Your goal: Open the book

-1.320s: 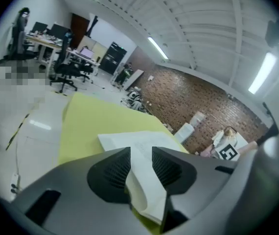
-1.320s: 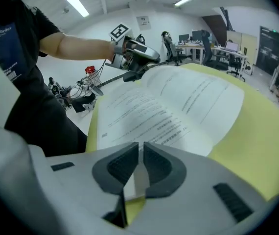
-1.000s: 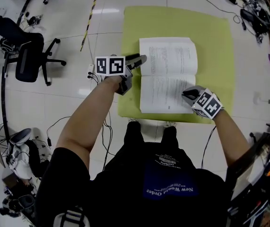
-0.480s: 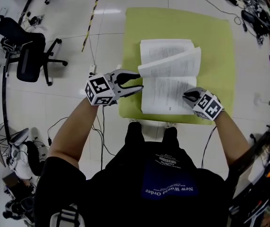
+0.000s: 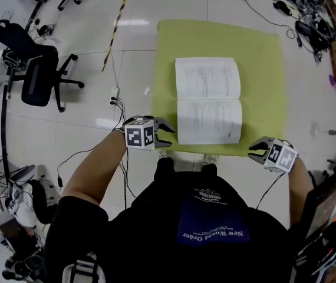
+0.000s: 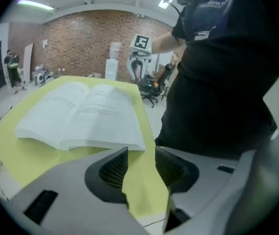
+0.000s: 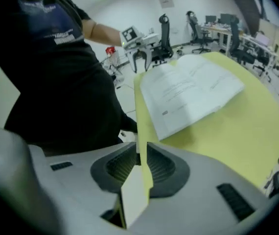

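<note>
White-paged book (image 5: 208, 102) lies flat open; left gripper (image 5: 167, 134) stands apart, empty; right gripper (image 5: 252, 153) has just been opening, empty.

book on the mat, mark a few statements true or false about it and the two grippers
1. The book lies open on the yellow-green mat. True.
2. The left gripper holds a page. False: its jaws stand apart and empty, clear of the book.
3. The right gripper presses on the book. False: it is by the mat's near corner, clear of the book; its jaws have just been opening, with nothing between them.
4. A black office chair stands on the floor to the left of the mat. True.
</note>
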The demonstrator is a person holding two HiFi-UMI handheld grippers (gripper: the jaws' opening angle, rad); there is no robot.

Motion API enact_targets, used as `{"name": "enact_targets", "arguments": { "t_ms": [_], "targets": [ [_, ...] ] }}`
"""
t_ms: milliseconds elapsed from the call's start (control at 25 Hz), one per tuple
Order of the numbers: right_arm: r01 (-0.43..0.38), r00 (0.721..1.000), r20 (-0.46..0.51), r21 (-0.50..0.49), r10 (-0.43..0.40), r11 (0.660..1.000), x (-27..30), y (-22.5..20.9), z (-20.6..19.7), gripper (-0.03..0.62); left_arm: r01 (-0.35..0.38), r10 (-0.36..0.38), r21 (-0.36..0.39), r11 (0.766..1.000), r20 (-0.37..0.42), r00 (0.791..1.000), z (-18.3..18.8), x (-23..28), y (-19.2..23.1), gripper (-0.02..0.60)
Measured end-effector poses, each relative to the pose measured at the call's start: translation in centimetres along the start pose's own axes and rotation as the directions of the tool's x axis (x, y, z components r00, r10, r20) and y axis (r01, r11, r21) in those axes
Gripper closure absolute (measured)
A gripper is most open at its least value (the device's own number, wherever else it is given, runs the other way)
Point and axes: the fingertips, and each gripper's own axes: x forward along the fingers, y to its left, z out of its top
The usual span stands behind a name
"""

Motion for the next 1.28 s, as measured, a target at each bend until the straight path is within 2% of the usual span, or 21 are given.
{"name": "enact_targets", "arguments": {
  "t_ms": [40,80,120,160,200,240,280,360,400,440,480,520,560,640,720,800,880,960,1120,1280],
  "targets": [
    [0.022,0.996,0.081,0.045,-0.025,0.999,-1.3,-0.4,0.9,0.545,-0.018,0.02,-0.055,0.998,0.042,0.999,0.1,-0.9,0.2,0.415],
    [0.05,0.981,0.183,0.096,-0.067,0.994,-2.9,-1.2,2.3,0.545,-0.044,0.058,-0.124,0.991,0.11,0.992,0.6,-2.3,0.5,0.415],
    [0.074,0.946,0.302,0.154,-0.118,0.985,-4.7,-2.1,4.0,0.545,-0.073,0.116,-0.207,0.976,0.207,0.971,1.7,-4.2,1.1,0.414],
    [0.086,0.888,0.425,0.216,-0.173,0.972,-6.9,-2.9,5.9,0.545,-0.095,0.195,-0.3,0.949,0.323,0.926,3.1,-6.7,1.8,0.414],
    [0.085,0.81,0.54,0.275,-0.227,0.958,-9.3,-3.5,7.9,0.545,-0.106,0.288,-0.394,0.913,0.438,0.851,4.7,-9.5,2.4,0.416],
    [0.077,0.721,0.635,0.323,-0.277,0.943,-11.8,-4.0,9.6,0.545,-0.103,0.384,-0.479,0.872,0.538,0.75,6.4,-12.7,2.9,0.416],
    [0.071,0.631,0.706,0.36,-0.321,0.93,-14.3,-4.2,11.0,0.545,-0.091,0.474,-0.549,0.831,0.612,0.634,8.1,-15.9,3.1,0.414],
    [0.079,0.465,0.791,0.409,-0.397,0.909,-18.8,-4.1,13.0,0.545,-0.05,0.605,-0.644,0.763,0.686,0.404,10.9,-21.8,2.8,0.416],
    [0.096,0.392,0.815,0.426,-0.428,0.9,-20.9,-3.8,13.8,0.558,-0.027,0.642,-0.668,0.743,0.702,0.308,12.0,-24.2,2.4,0.416],
    [0.118,0.327,0.831,0.438,-0.451,0.891,-22.9,-3.5,14.6,0.589,-0.006,0.661,-0.678,0.735,0.714,0.232,13.0,-26.2,2.0,0.416],
    [0.145,0.273,0.842,0.443,-0.466,0.885,-24.7,-3.2,15.3,0.605,0.004,0.666,-0.677,0.736,0.724,0.178,13.9,-27.8,1.6,0.417],
    [0.174,0.232,0.849,0.444,-0.474,0.879,-26.3,-2.9,16.1,0.605,-0.001,0.665,-0.672,0.74,0.732,0.146,14.8,-29.1,1.3,0.419],
    [0.204,0.202,0.853,0.444,-0.482,0.872,-27.7,-2.6,16.7,0.605,-0.019,0.666,-0.669,0.743,0.735,0.129,15.7,-30.1,1.0,0.456],
    [0.251,0.169,0.847,0.458,-0.505,0.853,-29.5,-2.1,17.6,0.606,-0.069,0.673,-0.67,0.739,0.731,0.111,17.0,-31.8,0.5,0.534],
    [0.279,0.163,0.827,0.485,-0.538,0.829,-30.2,-1.9,17.9,0.606,-0.109,0.678,-0.67,0.735,0.729,0.089,18.1,-33.2,-0.1,0.575],
    [0.288,0.169,0.811,0.503,-0.56,0.815,-30.4,-1.9,17.9,0.606,-0.14,0.688,-0.675,0.724,0.722,0.074,18.9,-34.1,-0.5,0.575],
    [0.275,0.169,0.807,0.513,-0.566,0.813,-30.2,-1.8,17.8,0.606,-0.166,0.697,-0.68,0.714,0.713,0.076,19.4,-34.4,-0.7,0.575],
    [0.274,0.174,0.804,0.515,-0.568,0.812,-29.8,-1.5,17.6,0.607,-0.178,0.691,-0.672,0.719,0.718,0.082,19.7,-33.9,-1.0,0.575],
    [0.299,0.208,0.802,0.493,-0.56,0.817,-28.8,-0.9,17.5,0.608,-0.164,0.678,-0.66,0.733,0.73,0.089,19.9,-32.7,-1.4,0.575],
    [0.306,0.233,0.796,0.486,-0.559,0.819,-28.3,-0.7,17.4,0.609,-0.143,0.683,-0.669,0.73,0.723,0.101,19.8,-32.1,-1.4,0.575]
  ]
}}
